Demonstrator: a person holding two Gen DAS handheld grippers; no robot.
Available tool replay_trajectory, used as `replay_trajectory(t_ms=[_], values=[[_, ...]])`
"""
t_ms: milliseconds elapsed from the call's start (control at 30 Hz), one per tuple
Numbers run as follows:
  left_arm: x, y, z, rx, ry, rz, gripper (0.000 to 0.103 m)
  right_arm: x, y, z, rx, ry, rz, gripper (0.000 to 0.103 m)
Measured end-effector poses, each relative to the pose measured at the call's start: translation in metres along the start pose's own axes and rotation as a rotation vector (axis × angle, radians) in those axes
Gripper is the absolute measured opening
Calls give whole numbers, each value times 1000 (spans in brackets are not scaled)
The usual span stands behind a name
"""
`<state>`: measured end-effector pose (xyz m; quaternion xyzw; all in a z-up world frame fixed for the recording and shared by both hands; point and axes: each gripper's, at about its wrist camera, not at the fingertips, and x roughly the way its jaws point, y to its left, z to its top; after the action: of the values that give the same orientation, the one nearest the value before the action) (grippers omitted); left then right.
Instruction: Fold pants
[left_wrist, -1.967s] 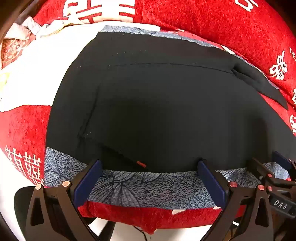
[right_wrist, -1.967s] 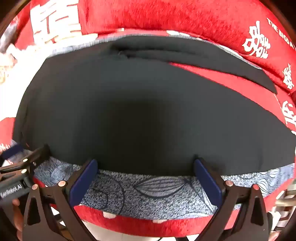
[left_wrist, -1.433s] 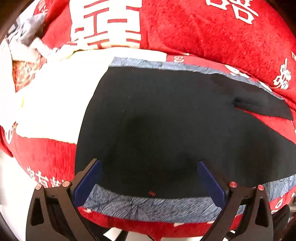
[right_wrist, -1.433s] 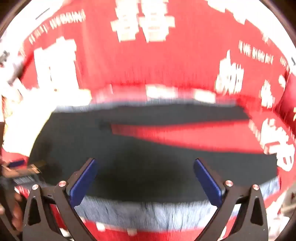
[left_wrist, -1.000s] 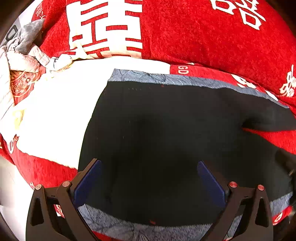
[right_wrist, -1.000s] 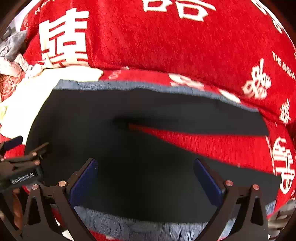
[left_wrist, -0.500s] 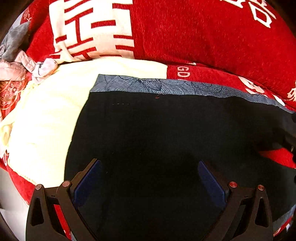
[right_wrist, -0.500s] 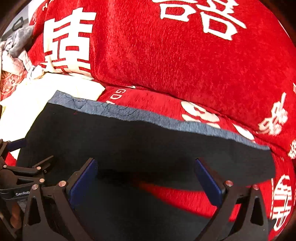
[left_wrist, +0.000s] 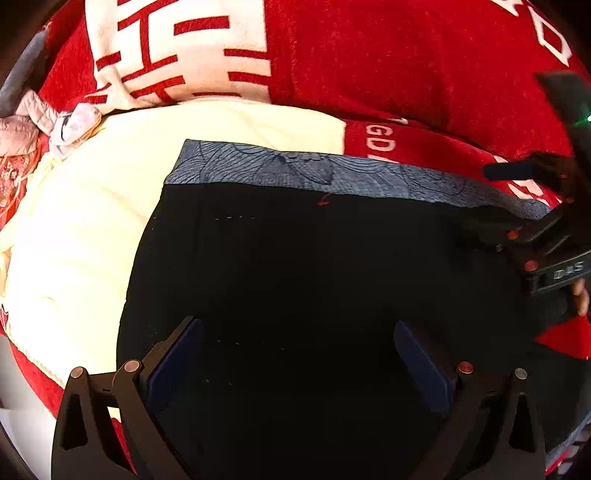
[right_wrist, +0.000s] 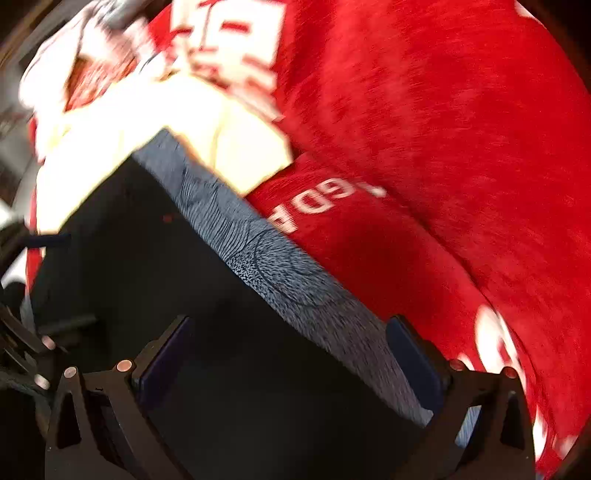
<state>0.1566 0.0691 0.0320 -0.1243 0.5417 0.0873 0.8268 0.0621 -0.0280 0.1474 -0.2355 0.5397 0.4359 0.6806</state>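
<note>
Pants (left_wrist: 295, 280) lie flat on the red blanket (left_wrist: 424, 74), black cloth doubled up to the blue-grey patterned band (left_wrist: 295, 168) at their far edge. Left gripper (left_wrist: 295, 362) and right gripper (right_wrist: 288, 354) hover above, jaws wide, holding nothing. One fold looks made; further folds likely remain.

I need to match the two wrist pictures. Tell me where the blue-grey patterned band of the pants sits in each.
Left wrist: the blue-grey patterned band runs across the upper middle, along the pants' far edge.
Right wrist: the band slants from upper left to lower right, blurred.
Shared landmark: the white "GD" lettering on red fabric just beyond it.
</note>
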Motion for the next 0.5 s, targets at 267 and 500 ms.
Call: replay_trajectory(t_ms=[267,500], values=[[5,2,8,-7,12,-38,103,36,-10,18,-79,52,130,97],[2,-2,23,-26,20,-121,103,19,20,19,-192,97,178,22]])
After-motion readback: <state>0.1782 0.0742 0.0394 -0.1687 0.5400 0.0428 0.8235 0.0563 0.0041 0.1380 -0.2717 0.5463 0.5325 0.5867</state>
